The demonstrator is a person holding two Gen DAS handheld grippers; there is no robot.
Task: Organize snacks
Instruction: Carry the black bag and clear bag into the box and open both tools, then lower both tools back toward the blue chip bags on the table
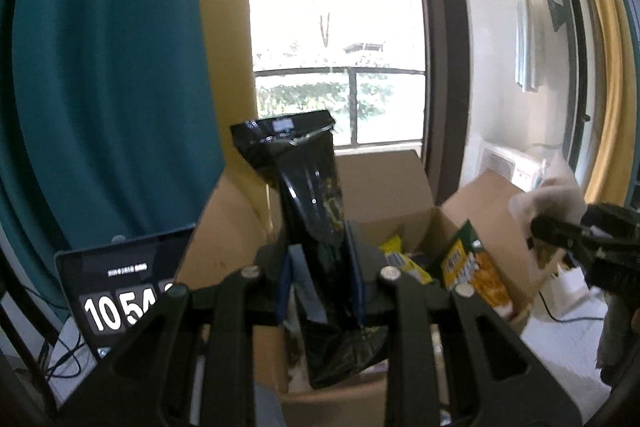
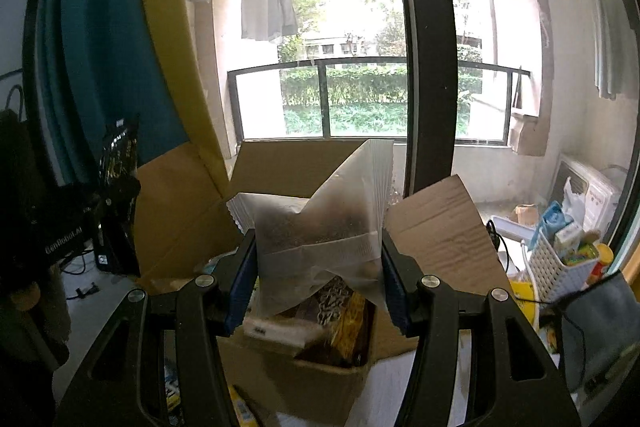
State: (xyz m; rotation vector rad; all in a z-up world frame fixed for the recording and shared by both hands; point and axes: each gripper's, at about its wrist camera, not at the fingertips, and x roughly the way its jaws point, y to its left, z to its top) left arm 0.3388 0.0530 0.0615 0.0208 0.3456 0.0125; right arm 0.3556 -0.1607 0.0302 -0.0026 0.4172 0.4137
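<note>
My left gripper is shut on a tall black snack bag and holds it upright above an open cardboard box. My right gripper is shut on a frosted white pouch with dark contents, held above the same box. The box holds several snack packs, among them a yellow and green one and a yellow and black one. The right gripper with its pouch shows at the right edge of the left wrist view. The left gripper with the black bag shows at the left of the right wrist view.
A tablet showing a clock stands left of the box. A white slotted basket with snack items stands to the right. Teal and yellow curtains hang on the left. A large window with a dark frame is behind the box.
</note>
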